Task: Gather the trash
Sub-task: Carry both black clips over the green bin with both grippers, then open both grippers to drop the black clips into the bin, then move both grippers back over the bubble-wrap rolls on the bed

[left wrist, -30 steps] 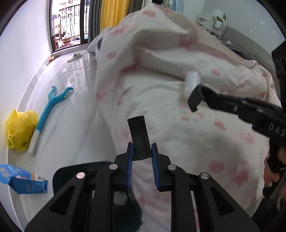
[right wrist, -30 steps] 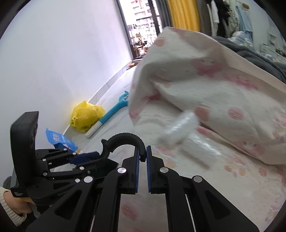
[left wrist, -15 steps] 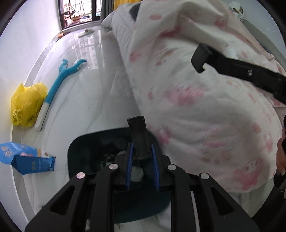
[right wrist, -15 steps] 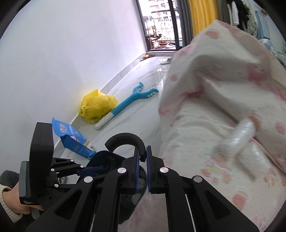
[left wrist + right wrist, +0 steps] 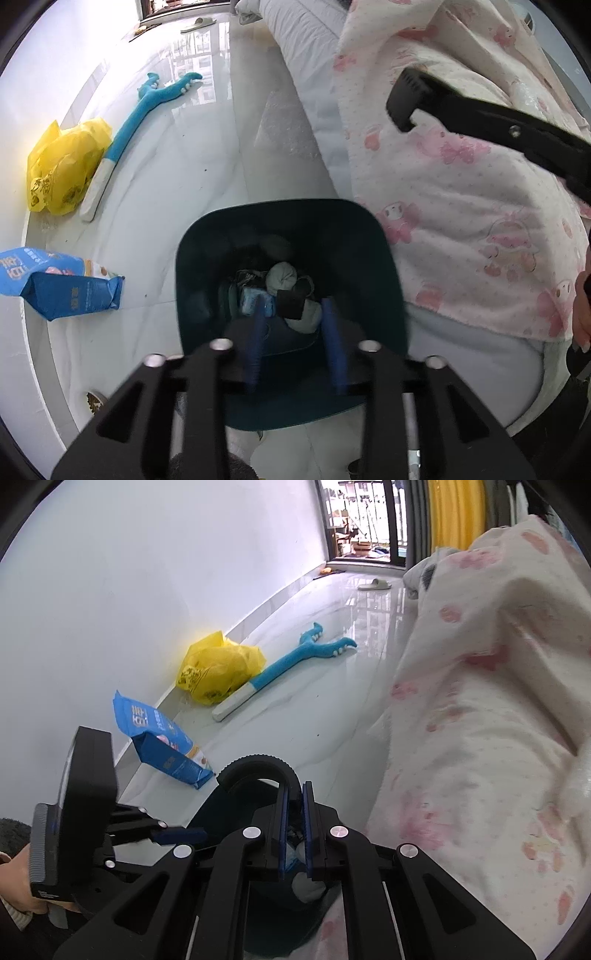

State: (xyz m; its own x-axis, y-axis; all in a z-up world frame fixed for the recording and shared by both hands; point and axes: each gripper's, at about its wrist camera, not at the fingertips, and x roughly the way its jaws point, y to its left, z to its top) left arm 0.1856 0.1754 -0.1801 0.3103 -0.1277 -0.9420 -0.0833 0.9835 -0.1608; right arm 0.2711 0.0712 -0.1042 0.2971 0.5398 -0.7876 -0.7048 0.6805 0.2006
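- Your left tool now hangs straight over the dark teal bin; a second ago it was aimed at the bed and only a sliver of the bin showed
- Its blue fingers have spread apart, released; half a second ago they were clenched on a small black piece
- That black piece now sits between the fingers and below them, blurred; you cannot tell whether it is falling or already lying on the trash
- Inside the bin you can see grey crumpled wads and a bluish wrapper
- Your right tool is clenched on a curved black strip, as in both earlier views, and has swung away from the bed towards the bin
- In the left view the right tool reaches in above the pink-patterned quilt
- The clear plastic wrapper that lay in the quilt folds earlier is now just a pale blur at the right edge of the right view
- On the floor the yellow bag, the blue toy and the blue packet lie where they lay before, along the wall and well apart from the bin
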